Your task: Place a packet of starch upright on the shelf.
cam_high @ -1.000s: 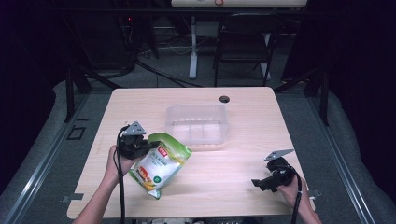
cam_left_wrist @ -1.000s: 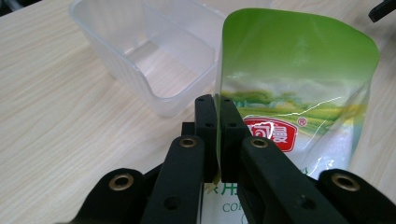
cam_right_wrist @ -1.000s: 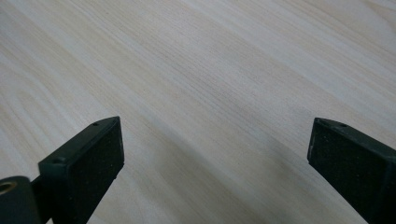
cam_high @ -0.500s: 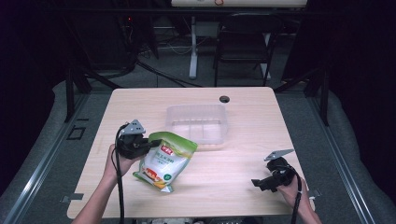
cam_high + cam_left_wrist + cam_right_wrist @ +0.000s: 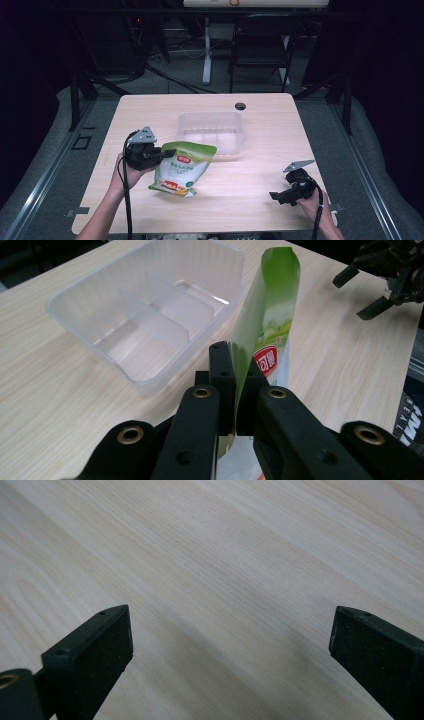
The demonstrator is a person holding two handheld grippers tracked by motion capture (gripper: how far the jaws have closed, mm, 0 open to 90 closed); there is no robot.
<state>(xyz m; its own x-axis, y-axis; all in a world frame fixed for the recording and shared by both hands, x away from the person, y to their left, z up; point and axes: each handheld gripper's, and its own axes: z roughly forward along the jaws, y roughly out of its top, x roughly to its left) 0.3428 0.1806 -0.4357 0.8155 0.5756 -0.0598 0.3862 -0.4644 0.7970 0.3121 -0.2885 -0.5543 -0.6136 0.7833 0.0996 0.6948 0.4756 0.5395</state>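
— Lifting now, see? The left tongs, clamped on the top edge of the green pouch, have raised it since a moment ago; it hangs left of centre in the high view, its bottom corner barely at the surface.

— And it has drifted toward the clear divided box just above it in the frame.

— So it probably goes in there next. The right tongs sit at the lower right, spread apart, holding nothing.

A clear divided container sits on the wooden table, a chair behind.
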